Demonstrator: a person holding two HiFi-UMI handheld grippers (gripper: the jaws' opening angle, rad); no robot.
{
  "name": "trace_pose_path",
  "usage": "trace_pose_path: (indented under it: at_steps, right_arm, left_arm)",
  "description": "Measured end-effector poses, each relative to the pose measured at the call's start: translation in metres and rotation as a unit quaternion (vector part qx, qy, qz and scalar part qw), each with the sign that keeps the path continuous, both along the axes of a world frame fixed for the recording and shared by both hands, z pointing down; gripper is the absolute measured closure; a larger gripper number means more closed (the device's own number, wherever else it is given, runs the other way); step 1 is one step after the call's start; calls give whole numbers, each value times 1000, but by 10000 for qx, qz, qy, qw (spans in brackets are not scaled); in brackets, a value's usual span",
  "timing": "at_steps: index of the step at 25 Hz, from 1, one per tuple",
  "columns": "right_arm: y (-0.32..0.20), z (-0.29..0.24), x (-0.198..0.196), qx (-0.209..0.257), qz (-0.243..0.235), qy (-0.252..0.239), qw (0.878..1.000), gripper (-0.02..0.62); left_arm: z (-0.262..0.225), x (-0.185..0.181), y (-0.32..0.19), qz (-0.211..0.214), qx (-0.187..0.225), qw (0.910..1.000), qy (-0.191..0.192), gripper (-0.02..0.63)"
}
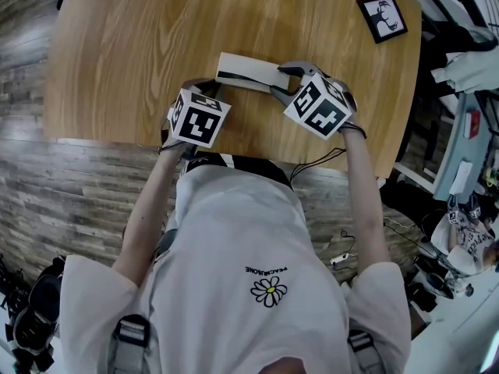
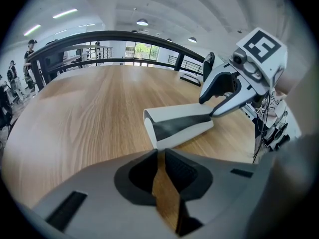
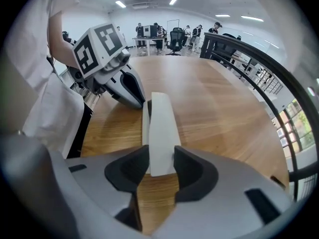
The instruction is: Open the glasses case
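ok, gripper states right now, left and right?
Left gripper: jaws nearly together, end of the glasses case at their tips; whether it grips cannot be told.
Right gripper: closed on the glasses case's raised lid.

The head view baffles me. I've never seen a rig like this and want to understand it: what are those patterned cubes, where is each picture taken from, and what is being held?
There is no robot here. A person at a wooden table holds a two-jaw tool in each hand, and the patterned cubes are parts of those tools. The head view looks steeply down from a camera on the person's head. The other two views come from cameras riding on each tool, looking along its jaws. On the table lie a white glasses case and, far off, a small black-framed picture. The right tool is closed on the case's upper flap. The left tool, with its jaws nearly together, seems to pinch the corner of the opposite end.
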State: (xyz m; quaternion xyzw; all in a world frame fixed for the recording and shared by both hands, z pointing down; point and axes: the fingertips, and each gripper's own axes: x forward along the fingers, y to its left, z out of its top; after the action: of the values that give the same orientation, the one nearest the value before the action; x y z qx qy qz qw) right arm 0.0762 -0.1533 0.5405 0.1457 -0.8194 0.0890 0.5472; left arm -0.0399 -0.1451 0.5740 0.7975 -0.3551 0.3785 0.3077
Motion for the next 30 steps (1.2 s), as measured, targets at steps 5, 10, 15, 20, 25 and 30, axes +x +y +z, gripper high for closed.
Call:
trace_pose_path:
  at_steps: [5,10,15,20,25,30]
  right_arm:
    - [-10,-13,1,285,137,-85,9995,518]
    - [-17,-15,5,538,120,-24,9985,538]
    - [-24,-14,6,747,69,67,9972,550]
    - [-29,-16,7,893,132,96,9959,554]
    - [-38,-16,11,1191,436,159,9918,555]
    - [-42,-25,20,1437,689,114,9872,549]
  left_arm:
    - [-1,-1,-1,-14,29,10000,-19,546]
    - [0,1,-1,-13,22,10000,-31,546]
    - [1,1,-1,-44,48,10000,-38,546]
    - [0,1,-2,-75,121,9999,-51,546]
    - [-1,1,0,-89,152,9998,57,541]
    - [-3,-1,2,-195,130,9994,241,502]
